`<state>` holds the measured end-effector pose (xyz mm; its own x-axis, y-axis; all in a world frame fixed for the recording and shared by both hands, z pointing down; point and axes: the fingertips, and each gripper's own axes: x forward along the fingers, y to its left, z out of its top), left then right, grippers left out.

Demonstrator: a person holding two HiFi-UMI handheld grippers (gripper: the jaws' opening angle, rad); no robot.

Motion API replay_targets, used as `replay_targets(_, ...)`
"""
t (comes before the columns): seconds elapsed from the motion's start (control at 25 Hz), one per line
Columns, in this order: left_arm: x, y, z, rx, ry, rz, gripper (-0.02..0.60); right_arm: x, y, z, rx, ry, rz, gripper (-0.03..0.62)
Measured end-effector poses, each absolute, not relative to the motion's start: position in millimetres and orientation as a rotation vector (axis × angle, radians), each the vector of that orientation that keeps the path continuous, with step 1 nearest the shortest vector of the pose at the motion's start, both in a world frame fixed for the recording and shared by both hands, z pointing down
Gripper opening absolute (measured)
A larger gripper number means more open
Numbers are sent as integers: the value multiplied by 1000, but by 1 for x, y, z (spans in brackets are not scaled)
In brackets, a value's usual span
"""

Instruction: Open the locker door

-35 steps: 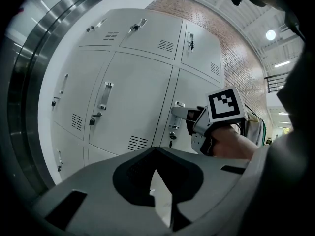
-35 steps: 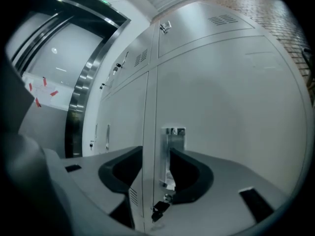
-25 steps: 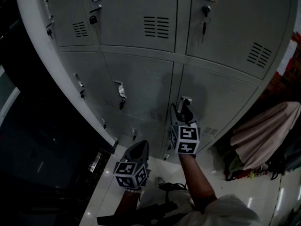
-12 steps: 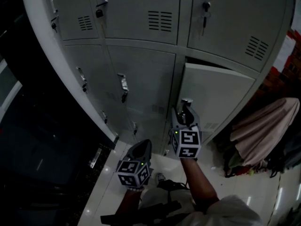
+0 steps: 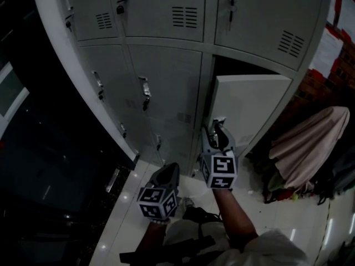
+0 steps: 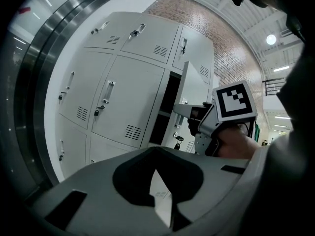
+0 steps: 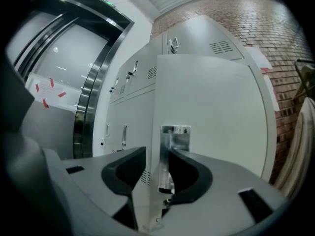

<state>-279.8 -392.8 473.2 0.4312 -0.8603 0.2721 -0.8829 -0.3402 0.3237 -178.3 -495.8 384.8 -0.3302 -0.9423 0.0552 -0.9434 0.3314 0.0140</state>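
Observation:
The grey locker door in the lower right column stands swung out, with a dark gap above it. My right gripper is at its metal handle. In the right gripper view the handle and the door's edge sit between the jaws, which are closing. The right jaw lies against the handle; a thin gap shows at the left jaw. My left gripper hangs low and left of it, shut and empty. The left gripper view shows the right gripper at the open door.
Closed lockers fill the bank to the left and above; one upper door has a key hanging. A cloth-draped pile sits on the floor to the right. A dark glass wall runs along the left.
The locker door was closed a second ago and has swung outward with the right gripper at its handle. The left gripper has stayed put.

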Motion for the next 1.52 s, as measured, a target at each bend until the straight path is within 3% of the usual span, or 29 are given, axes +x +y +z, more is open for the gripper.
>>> replay_targets(0.28, -269, -365, 473, 2281, -1464, 86, -6, -165, -468, 384, 1816, -2508, 32, 121)
replay_targets(0.84, -238, -324, 480, 2295, -1392, 74, -6, -137, -418, 384, 1792, -2511, 1, 153)
replay_targets(1.52, -125, -283, 484, 2292, -1382, 84, -6, -54, -339, 384, 1646, -2623, -34, 160)
